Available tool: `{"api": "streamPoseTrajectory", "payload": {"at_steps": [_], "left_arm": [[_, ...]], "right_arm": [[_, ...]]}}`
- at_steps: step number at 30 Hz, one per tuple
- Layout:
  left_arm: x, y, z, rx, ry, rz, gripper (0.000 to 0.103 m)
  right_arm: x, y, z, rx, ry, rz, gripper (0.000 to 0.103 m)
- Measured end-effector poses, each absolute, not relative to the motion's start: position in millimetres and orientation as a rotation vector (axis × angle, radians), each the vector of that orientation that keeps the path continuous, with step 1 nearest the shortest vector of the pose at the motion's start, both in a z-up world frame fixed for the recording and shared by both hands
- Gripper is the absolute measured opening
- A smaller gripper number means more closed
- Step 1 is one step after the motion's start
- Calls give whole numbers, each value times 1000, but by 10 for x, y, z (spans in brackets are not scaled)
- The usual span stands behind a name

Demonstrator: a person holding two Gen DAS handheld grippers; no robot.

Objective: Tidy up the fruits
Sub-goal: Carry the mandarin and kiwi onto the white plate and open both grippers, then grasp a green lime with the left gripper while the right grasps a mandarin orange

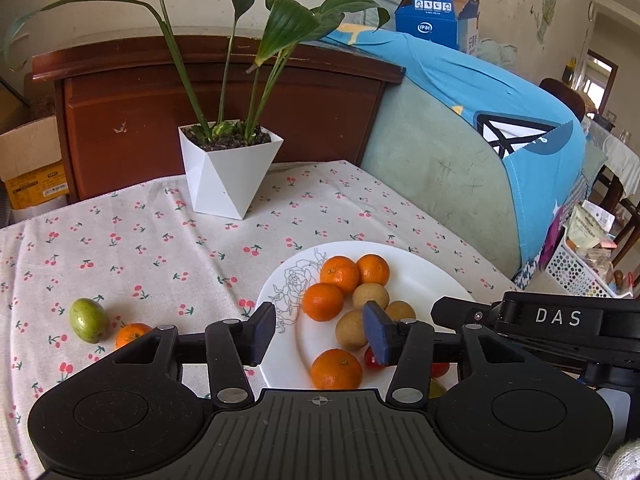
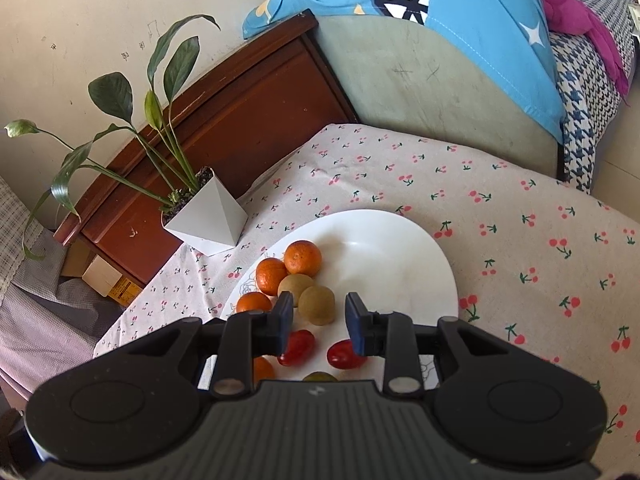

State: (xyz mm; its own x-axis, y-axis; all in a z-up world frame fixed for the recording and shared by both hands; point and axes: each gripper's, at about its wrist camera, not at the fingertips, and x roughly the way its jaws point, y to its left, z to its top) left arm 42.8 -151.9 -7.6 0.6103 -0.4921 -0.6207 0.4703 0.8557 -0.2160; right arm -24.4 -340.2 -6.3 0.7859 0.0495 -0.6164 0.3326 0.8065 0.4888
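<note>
White plate (image 1: 420,276) centre frame holds oranges, brown fruits, tomatoes. Left gripper (image 1: 320,326) jaws apart, empty; right gripper (image 2: 320,322) likewise. Green fruit (image 1: 89,320) lower left on tablecloth (image 1: 140,240).

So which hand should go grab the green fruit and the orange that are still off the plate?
Probably the left. The green fruit and stray orange lie on the cloth just beside the open, empty left gripper. The right gripper hangs over the plate, farther away.
</note>
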Motion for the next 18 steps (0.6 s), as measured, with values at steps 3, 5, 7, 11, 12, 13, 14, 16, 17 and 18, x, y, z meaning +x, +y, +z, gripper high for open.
{"api": "streamPoseTrajectory", "payload": {"at_steps": [3,5,7,11,12,13,14,16,17,18], "left_arm": [[423,-1467,-12,-23,728,-536,51],[423,-1421,36,-20,730,-525,51],[428,-1379,79,-19,736,-513,51],[432,-1269,157,4,736,-481,51],[439,-1234,171,5,738,-468,51],[455,-1193,182,2,744,-456,51],[473,-1150,191,-2,752,-445,51],[506,-1063,217,0,764,-423,51],[521,-1021,234,2,765,-412,51],[539,-968,258,3,764,-402,51]], "right_arm": [[-241,-3370,-40,617,651,-151,31],[-240,-3335,-23,605,647,-136,31],[-234,-3293,-8,589,645,-122,31],[-229,-3207,18,567,643,-86,31],[-224,-3180,26,564,644,-73,31],[-221,-3152,34,559,644,-62,31],[-221,-3123,40,551,641,-51,31],[-217,-3059,56,529,635,-30,32],[-213,-3029,59,521,634,-20,33],[-207,-2998,63,514,634,-8,34]]}}
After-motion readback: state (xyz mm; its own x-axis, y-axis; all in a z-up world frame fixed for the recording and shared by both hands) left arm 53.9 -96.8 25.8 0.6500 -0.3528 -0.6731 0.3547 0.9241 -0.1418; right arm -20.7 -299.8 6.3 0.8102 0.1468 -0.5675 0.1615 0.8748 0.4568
